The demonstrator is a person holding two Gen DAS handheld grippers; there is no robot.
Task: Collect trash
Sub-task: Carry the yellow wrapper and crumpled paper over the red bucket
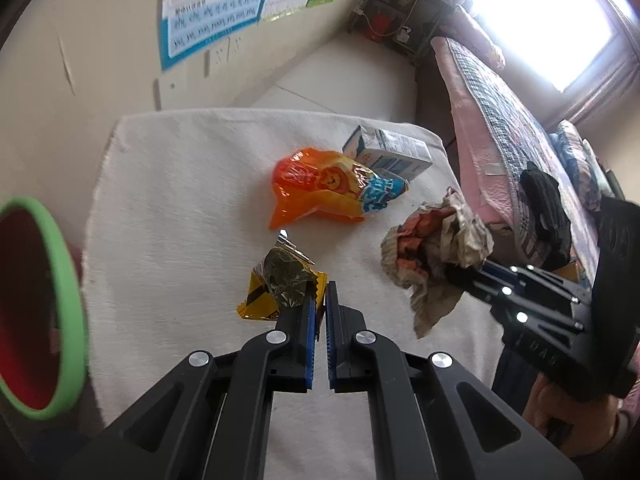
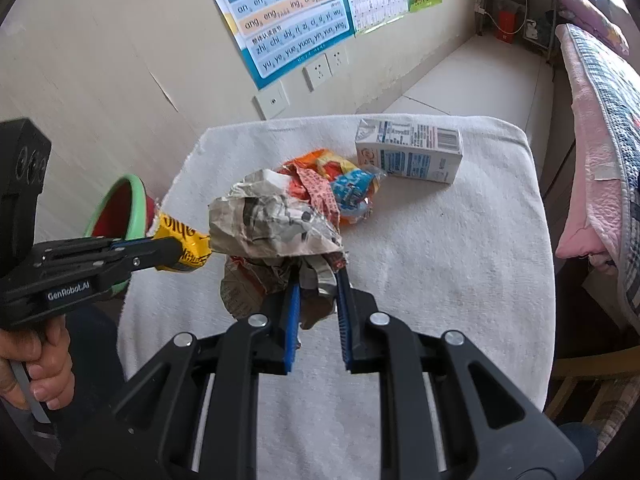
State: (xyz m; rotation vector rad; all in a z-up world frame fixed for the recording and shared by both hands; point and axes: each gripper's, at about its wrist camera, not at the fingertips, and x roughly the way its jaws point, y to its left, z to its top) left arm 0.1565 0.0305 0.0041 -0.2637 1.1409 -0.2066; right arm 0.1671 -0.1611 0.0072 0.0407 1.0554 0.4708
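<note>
My left gripper [image 1: 320, 286] is shut on the edge of a yellow and black wrapper [image 1: 276, 286], held a little above the white cloth-covered table [image 1: 180, 184]. From the right wrist view, the same wrapper [image 2: 184, 240] sticks out of the left gripper [image 2: 178, 252] beside the bin. My right gripper [image 2: 318, 276] is shut on a crumpled ball of newspaper [image 2: 272, 220], also lifted off the cloth. An orange snack bag [image 1: 320, 188] and a white and blue drink carton [image 1: 390, 152] lie on the far part of the table.
A red bin with a green rim [image 1: 40, 308] stands at the table's left edge, also seen as the bin [image 2: 120, 208]. A bed with a pink quilt [image 2: 592, 160] runs along the right. Posters hang on the wall [image 2: 120, 60] behind the table.
</note>
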